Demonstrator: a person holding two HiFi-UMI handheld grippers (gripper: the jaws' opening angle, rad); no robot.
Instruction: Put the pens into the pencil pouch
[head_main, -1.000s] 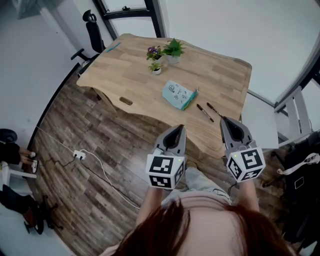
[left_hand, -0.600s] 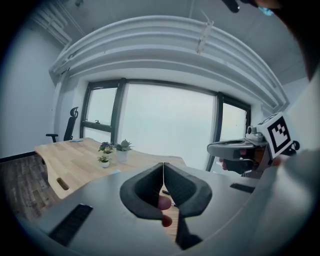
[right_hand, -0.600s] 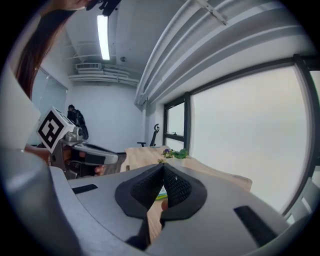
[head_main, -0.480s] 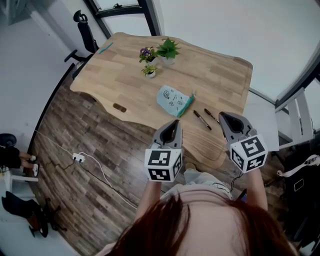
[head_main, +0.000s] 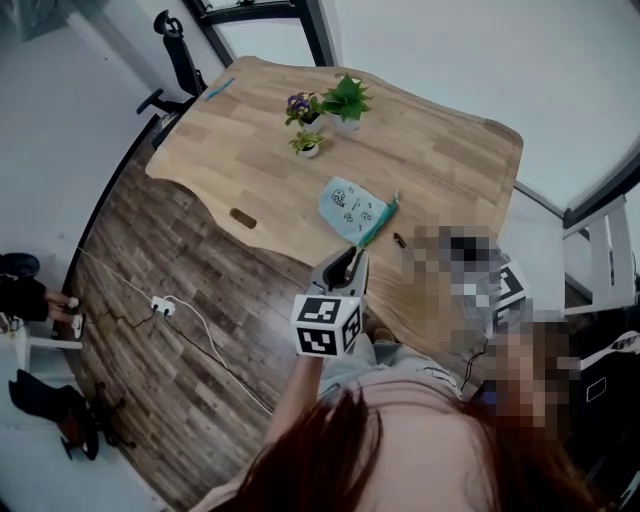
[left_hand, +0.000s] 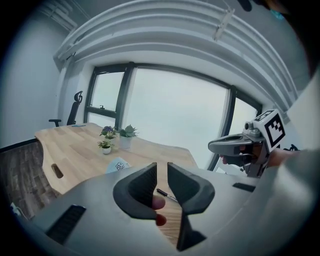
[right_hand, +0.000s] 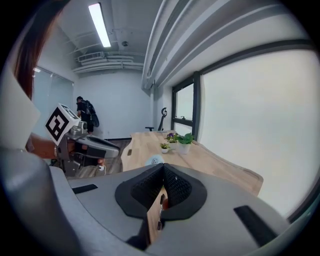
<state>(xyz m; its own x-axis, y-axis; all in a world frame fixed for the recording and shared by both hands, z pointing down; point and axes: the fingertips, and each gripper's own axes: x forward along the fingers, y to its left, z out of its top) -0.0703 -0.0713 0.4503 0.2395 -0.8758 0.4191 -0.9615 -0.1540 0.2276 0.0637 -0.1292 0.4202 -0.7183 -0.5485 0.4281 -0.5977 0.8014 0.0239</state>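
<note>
Head view: the pale blue pouch (head_main: 355, 208) lies mid-frame on the wooden bench (head_main: 440, 150), with a pen (head_main: 399, 240) just right of it and the left tool (head_main: 352, 256) right below. Left gripper view: its jaws have just been opening, with a narrow gap now and nothing between them, the pen showing beyond. Right gripper view: the right tool (right_hand: 163, 172) has its tips pressed together, empty.

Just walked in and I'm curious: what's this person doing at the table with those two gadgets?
A person at a wooden table has a hand-held gripper in each hand. The left hand-held gripper has just been opening its jaws, with nothing between them; the right hand-held gripper is shut and empty. A pale blue pencil pouch and a black pen lie on the table ahead, untouched, so the packing has not started.
</note>
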